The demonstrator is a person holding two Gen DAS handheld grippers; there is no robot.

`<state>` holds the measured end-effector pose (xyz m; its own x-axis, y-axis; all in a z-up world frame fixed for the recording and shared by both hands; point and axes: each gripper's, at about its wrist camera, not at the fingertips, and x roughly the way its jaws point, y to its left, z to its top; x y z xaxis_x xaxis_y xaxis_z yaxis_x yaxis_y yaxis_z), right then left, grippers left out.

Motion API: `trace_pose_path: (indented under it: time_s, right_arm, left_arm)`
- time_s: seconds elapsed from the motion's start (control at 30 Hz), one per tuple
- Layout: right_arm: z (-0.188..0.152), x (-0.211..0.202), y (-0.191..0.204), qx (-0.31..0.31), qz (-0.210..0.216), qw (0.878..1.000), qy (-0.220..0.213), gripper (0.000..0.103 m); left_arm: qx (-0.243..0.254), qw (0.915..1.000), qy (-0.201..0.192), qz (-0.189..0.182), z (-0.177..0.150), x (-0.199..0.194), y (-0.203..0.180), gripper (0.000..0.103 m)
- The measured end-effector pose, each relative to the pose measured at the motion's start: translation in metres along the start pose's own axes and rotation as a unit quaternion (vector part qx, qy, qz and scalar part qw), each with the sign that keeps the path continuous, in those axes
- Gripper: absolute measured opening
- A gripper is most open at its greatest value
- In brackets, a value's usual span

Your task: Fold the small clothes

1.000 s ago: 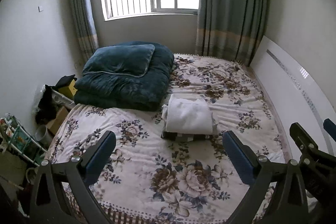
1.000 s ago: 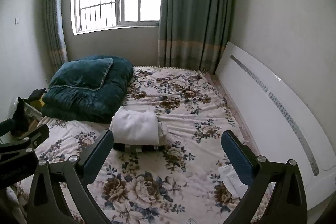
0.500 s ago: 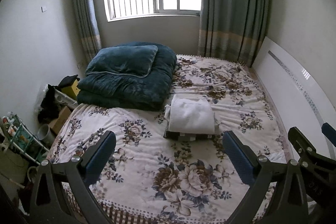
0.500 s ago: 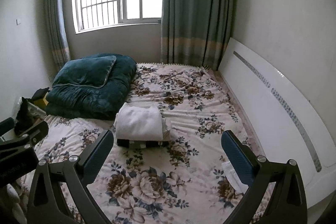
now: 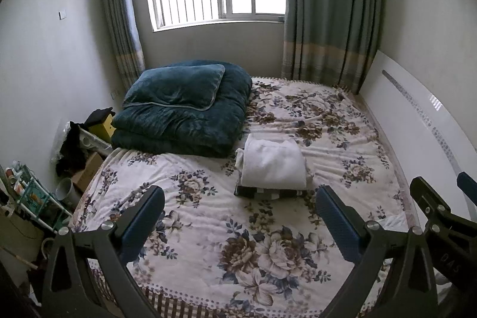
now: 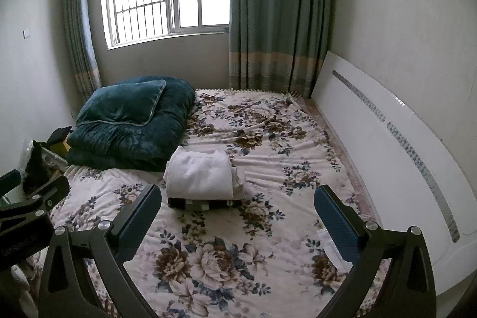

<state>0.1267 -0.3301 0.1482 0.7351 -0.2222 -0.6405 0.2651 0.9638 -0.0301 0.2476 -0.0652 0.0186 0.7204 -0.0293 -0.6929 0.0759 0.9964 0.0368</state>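
Nearest, the left gripper (image 5: 238,216) and right gripper (image 6: 237,213) both hang spread wide and empty above the floral bedspread (image 5: 268,252). Further on, toward 12 o'clock, a folded white garment (image 5: 272,164) sits atop a dark folded piece (image 5: 268,193), with a teal quilt (image 5: 184,109) beyond at 11 o'clock

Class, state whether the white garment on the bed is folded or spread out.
Folded: the white garment lies as a compact rectangle atop a dark folded item.
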Motion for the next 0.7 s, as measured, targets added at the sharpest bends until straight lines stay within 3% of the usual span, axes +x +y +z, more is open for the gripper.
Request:
trace_pose_path:
  time_s: [0.7]
  right_arm:
    - [0.0006,-0.0033,0.0053,0.003,0.003,1.0,0.002,0.103]
  left_arm:
    - [-0.001,1.0,-0.001,0.006,0.0029,-0.0007,0.0081,0.103]
